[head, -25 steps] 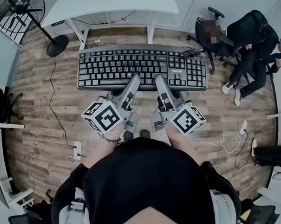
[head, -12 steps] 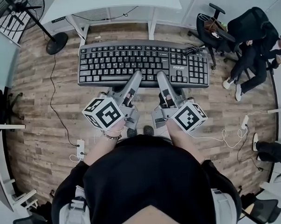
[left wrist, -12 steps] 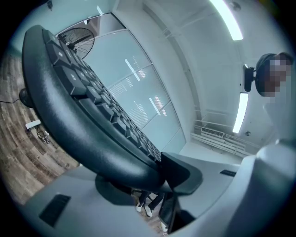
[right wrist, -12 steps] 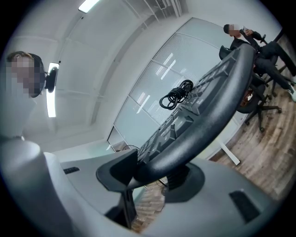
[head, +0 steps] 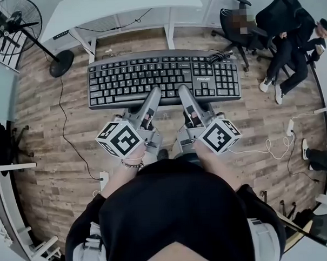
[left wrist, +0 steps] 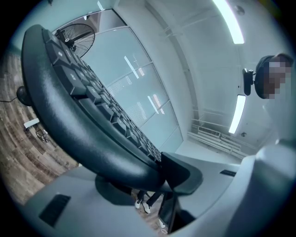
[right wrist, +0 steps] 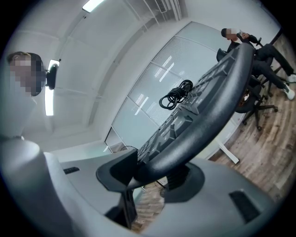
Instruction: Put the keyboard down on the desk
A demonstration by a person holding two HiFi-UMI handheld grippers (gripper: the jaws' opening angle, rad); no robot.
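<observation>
Both claws are gripping here: the left claw [head: 154,96] is pinching the near edge of the keyboard [head: 161,78], and the right claw [head: 184,94] is clamping that same edge just beside it. The keyboard is stretching out flat ahead of the claw tips, hanging over the wood floor [head: 44,132], with a coiled cable [head: 219,57] riding on its far right corner. The white surface [head: 125,7] is lying beyond the claws, past the keyboard's far edge. So the pick-up looks done, while the reach forward, the set-down and the release are all waiting.
</observation>
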